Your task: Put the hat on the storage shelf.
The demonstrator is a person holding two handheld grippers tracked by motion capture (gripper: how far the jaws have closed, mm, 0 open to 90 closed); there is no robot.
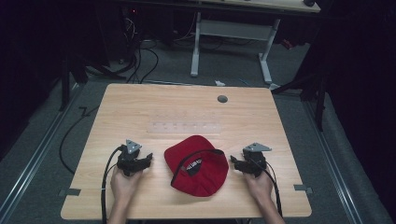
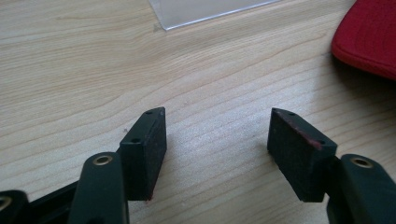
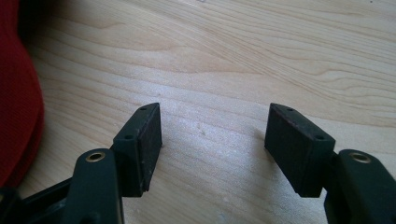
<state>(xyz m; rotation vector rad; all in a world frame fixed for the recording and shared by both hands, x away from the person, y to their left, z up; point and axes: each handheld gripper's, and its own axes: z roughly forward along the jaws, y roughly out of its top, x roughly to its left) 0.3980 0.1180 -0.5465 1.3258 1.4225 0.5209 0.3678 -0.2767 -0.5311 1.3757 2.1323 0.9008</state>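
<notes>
Resting upside down at lower centre of the high view, a red cap [image 1: 200, 166] lies on the wooden table [image 1: 140, 107], its opening up and a dark label visible inside. Left gripper [image 1: 140, 163]: low on the tabletop at lower left of centre, just beside the cap, not touching it; jaws spread wide with bare wood between them, as the left gripper view confirms, where the cap [image 2: 369, 37] occupies the upper right corner. Right gripper [image 1: 236, 162]: mirrored at lower right of centre, jaws likewise wide apart and empty; in the right gripper view the cap [image 3: 16, 93] runs along the left edge. Clear plastic sheet [image 1: 184, 127]: flat on the table above the cap, apart from it. Judged risks: soft fabric may buckle or slide away if one jaw pushes the rim before the other side is braced; a pinch taken too shallow on the edge could slip off when lifted; uneven pulls from the two sides could twist the cap or flip it.
</notes>
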